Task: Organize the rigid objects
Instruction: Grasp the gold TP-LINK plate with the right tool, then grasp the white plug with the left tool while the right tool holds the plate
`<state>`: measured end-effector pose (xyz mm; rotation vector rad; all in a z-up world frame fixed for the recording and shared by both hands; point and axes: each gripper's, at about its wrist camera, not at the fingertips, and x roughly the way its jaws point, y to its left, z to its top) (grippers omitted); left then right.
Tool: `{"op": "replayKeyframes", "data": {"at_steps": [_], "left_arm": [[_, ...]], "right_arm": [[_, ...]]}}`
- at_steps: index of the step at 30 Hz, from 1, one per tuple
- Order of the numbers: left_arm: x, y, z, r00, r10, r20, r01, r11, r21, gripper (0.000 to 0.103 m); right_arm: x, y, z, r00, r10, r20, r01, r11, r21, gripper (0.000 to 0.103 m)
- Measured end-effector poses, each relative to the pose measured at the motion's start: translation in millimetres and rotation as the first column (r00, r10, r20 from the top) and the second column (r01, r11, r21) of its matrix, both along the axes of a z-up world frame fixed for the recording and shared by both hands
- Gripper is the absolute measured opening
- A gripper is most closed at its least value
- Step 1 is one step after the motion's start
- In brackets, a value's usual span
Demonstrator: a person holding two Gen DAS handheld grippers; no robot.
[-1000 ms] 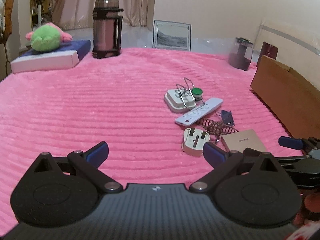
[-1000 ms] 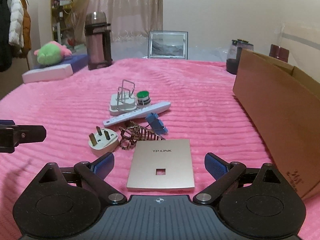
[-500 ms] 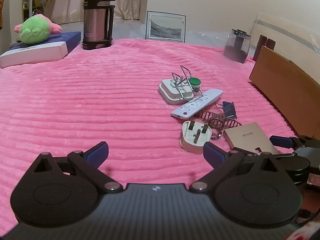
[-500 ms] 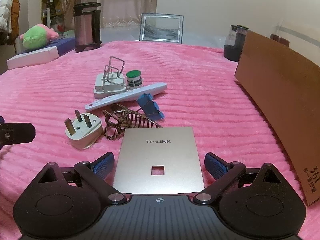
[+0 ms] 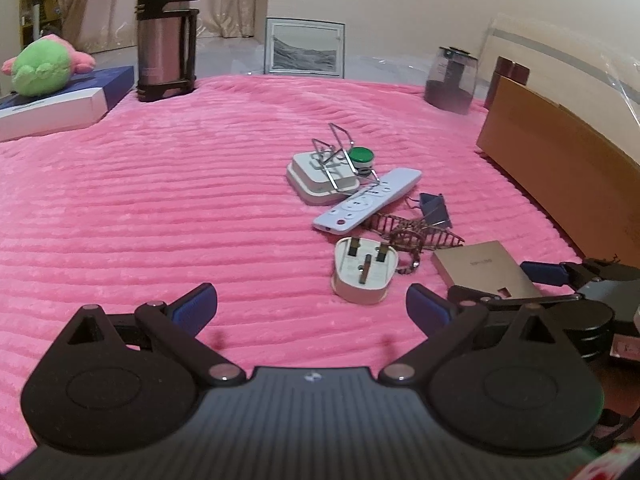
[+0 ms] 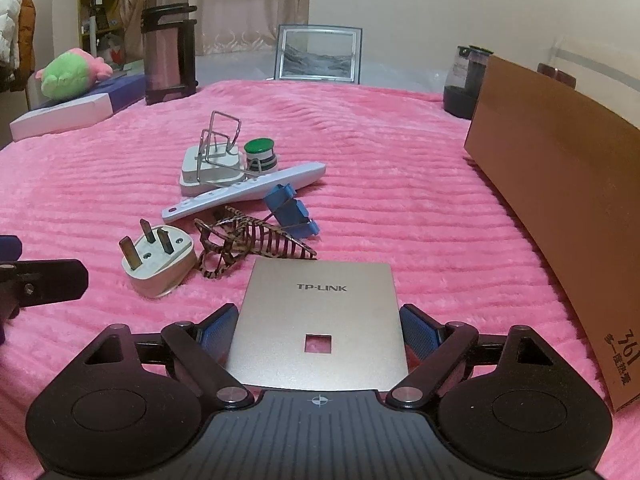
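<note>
Right wrist: right gripper (image 6: pixel 316 330) fingers closing around TP-LINK panel (image 6: pixel 320 320).

both wrist views look low and forward across the pink blanket (image 5: pixel 160 200), sharing the white remote (image 6: pixel 244 192) cluster, right view nearer

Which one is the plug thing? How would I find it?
Look on the fuzzy pink blanket, in the small heap of things. The white three-pin plug lies at the heap's left edge, beside the brown striped hair claw. Only it has metal prongs sticking up.
</note>
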<state>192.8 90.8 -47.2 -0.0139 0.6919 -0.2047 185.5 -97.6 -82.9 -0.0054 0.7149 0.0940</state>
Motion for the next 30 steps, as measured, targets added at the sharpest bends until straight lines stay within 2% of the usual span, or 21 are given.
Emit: {"op": "replayKeyframes", "data": {"at_steps": [3,12,16,20,23,30], "left_arm": [[2,-3,0,1.000,-0.009,0.003,0.009,1.000,-0.002,0.099],[11,-16,-2,0.999,-0.045,0.007,0.045,0.999,0.015,0.097],[20,-29,-8,0.997,-0.079,0.005,0.078,0.997,0.025,0.088],[32,-42,-17,0.995,-0.098,0.001,0.097,0.991,0.089,0.080],[39,-48,-22,0.994,-0.106,-0.004,0.106,0.989,0.106,0.073],[49,-53,-32,0.994,-0.107,-0.026,0.109,0.986,0.129,0.048]], "right_arm": [[3,-2,-2,1.000,0.009,-0.023,-0.009,1.000,0.011,0.084],[-11,-22,19,0.999,0.005,0.054,-0.007,0.999,0.044,0.083],[-18,-35,31,0.997,-0.005,0.082,0.002,0.999,0.043,0.083],[-23,-47,38,0.995,-0.012,0.103,0.008,0.999,0.033,0.083],[-24,-53,39,0.994,-0.018,0.107,0.015,0.999,0.031,0.083],[-25,-59,33,0.995,-0.018,0.097,0.015,0.999,0.037,0.083]]}}
